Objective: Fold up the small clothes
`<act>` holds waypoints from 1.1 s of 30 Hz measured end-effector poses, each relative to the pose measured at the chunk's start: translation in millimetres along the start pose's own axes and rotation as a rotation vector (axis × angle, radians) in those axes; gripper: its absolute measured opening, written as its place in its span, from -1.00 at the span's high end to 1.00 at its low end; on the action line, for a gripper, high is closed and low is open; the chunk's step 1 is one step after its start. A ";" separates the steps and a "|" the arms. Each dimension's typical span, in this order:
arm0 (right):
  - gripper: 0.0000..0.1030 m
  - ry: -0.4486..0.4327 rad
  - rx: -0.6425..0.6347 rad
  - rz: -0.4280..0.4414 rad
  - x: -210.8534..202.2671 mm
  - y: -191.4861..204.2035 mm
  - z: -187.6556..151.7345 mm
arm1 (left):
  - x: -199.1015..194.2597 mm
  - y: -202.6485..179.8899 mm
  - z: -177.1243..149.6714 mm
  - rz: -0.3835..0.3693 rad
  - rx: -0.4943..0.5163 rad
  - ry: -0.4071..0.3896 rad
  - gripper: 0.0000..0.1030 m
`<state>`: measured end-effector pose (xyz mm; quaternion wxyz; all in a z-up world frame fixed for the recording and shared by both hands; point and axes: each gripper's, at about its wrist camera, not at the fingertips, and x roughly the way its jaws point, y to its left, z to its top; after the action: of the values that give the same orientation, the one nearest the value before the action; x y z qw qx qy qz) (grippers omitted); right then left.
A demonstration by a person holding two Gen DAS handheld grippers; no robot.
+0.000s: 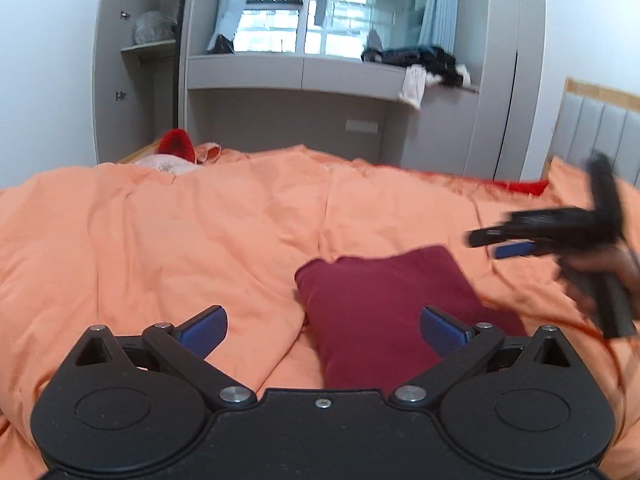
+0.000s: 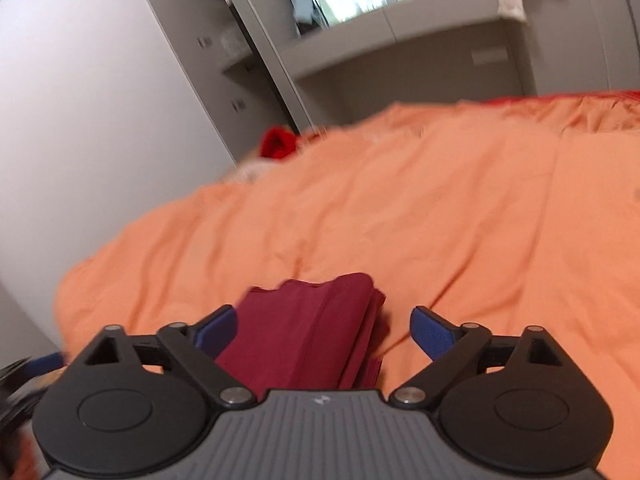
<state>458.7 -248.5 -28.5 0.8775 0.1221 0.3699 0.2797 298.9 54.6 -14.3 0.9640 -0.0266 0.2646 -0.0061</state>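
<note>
A folded dark red garment (image 1: 384,304) lies on the orange bedcover (image 1: 180,232). My left gripper (image 1: 323,328) is open and empty, hovering just in front of the garment's near edge. My right gripper (image 2: 323,328) is open and empty, held above the same folded garment (image 2: 312,340), whose stacked layers show at its right side. The right gripper also shows in the left wrist view (image 1: 504,242), blurred, to the right of the garment and above the bed.
The orange cover (image 2: 440,208) spans the whole bed. A red item (image 1: 176,142) and pale clothes (image 1: 168,164) lie at the far left corner. A grey window bench (image 1: 300,76) with dark and white clothes (image 1: 420,64) stands behind. A padded headboard (image 1: 596,128) is at right.
</note>
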 end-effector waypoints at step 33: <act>-0.06 0.020 -0.129 0.131 -55.9 51.8 -107.2 | 43.5 -5.6 -30.4 0.030 0.042 0.194 -0.99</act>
<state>329.2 -238.0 -48.9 0.8596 0.0866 0.3511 0.3610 320.7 46.4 -62.3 0.9341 -0.0018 0.3569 0.0005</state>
